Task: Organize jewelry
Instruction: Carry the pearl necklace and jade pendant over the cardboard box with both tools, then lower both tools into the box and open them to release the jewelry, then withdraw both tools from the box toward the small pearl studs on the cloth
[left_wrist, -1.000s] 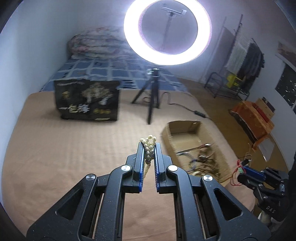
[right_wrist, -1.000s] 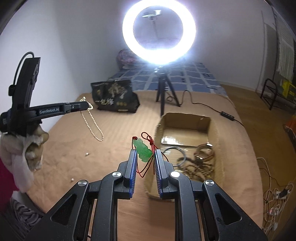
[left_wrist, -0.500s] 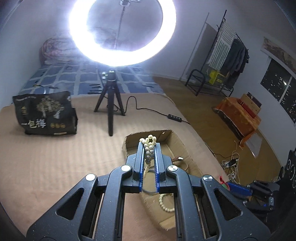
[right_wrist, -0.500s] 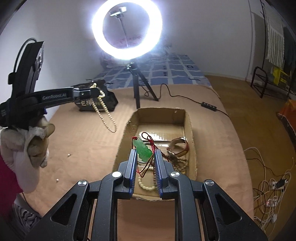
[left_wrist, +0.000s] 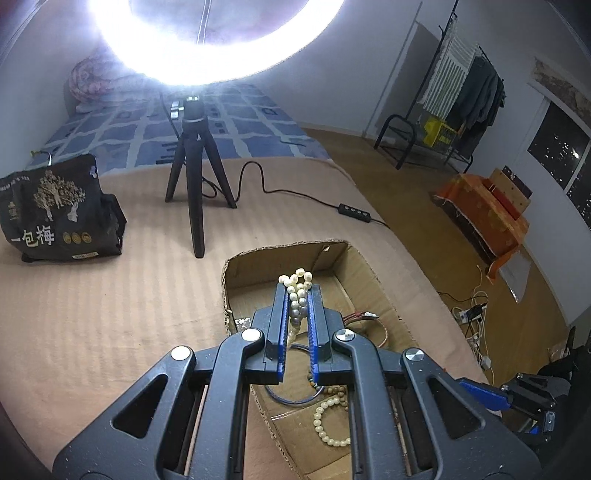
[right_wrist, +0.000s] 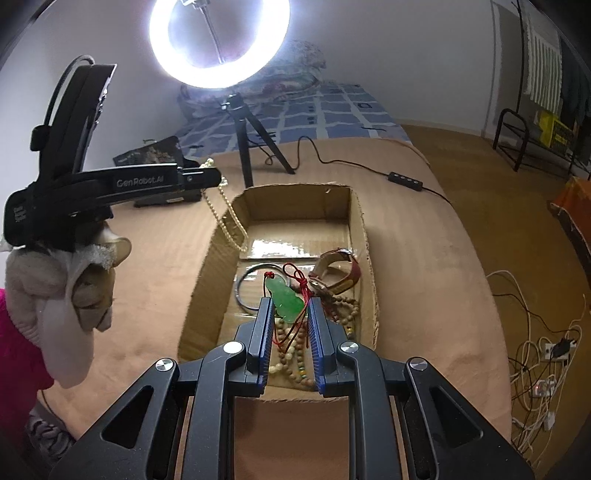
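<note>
One cardboard box (right_wrist: 360, 221); one pearl necklace (left_wrist: 298, 295); one jade pendant (right_wrist: 284, 299); one watch (right_wrist: 338, 269); one metal bangle (right_wrist: 243, 291); one pearl bracelet (left_wrist: 325, 421); one ring light (right_wrist: 218, 40); one black bag (left_wrist: 55, 210)

Black gripper (left_wrist: 297, 295), blue-lined jaws, silver screws.

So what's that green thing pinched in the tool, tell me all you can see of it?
It is a small green pendant, glossy and translucent like jade, with a rounded carved shape. A red cord is knotted at its top and trails down. The right gripper pinches it upright above the open cardboard box, over the beads and watch inside.
</note>
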